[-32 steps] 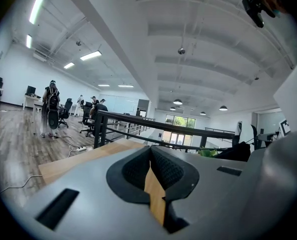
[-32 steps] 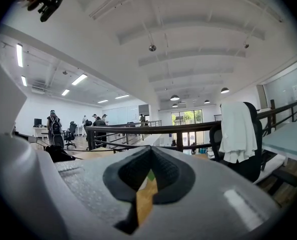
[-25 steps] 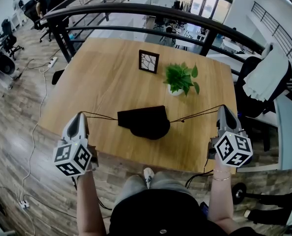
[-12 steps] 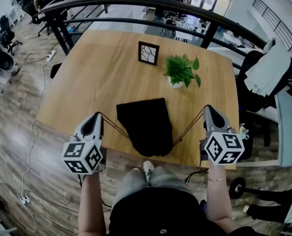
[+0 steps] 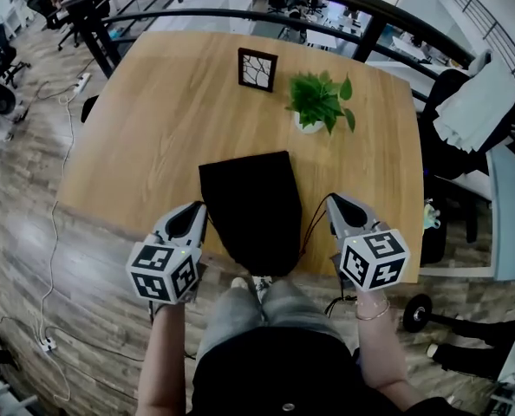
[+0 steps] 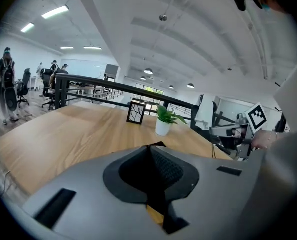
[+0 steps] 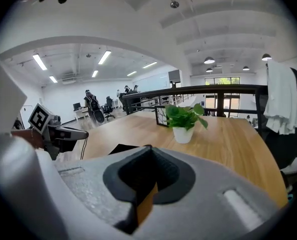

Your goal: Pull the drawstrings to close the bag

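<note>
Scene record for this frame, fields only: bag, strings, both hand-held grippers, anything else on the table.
bag: black drawstring bag, lying on the wooden table, its near end at the table's near edge
left hand-held gripper: jaws shut on left drawstring
right hand-held gripper: jaws shut on right drawstring
strings: each runs from a gripper tip to the bag's near end
other: potted plant and picture frame at the far side, apart from the bag
</note>
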Demonstrator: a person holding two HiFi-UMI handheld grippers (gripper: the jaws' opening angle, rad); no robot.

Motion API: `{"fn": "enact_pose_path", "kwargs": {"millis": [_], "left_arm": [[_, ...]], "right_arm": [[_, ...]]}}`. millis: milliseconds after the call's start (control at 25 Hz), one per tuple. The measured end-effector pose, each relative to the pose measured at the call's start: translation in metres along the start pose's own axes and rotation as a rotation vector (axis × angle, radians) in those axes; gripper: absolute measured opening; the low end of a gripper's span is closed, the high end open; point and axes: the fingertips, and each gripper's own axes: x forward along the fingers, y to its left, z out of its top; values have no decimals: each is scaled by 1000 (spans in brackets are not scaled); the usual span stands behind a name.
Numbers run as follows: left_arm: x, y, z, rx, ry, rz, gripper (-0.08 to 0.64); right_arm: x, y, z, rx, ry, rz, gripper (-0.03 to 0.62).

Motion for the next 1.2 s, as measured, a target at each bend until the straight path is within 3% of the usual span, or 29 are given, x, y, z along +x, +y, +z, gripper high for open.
{"fn": "enact_pose_path", "kwargs": {"millis": [360,440,640,800,1200], "left_arm": [[26,-30,-42,-5,131,-82,22],[31,-35,-50,-10,163,-105,40],[40,-46,-66,-14,229,-155,100],[42,-48,-78,-18,277,-165,153],[36,-39,-68,-20,235,-130,199]], "right_arm": [[20,32,-40,-6,110,74,2],[25,38,-49,-5,141,97,57],[33,49,-68,8,191,128,58],[37,56,-80,6,232,151,110],[37,52,-70,-3,198,118,186]]}}
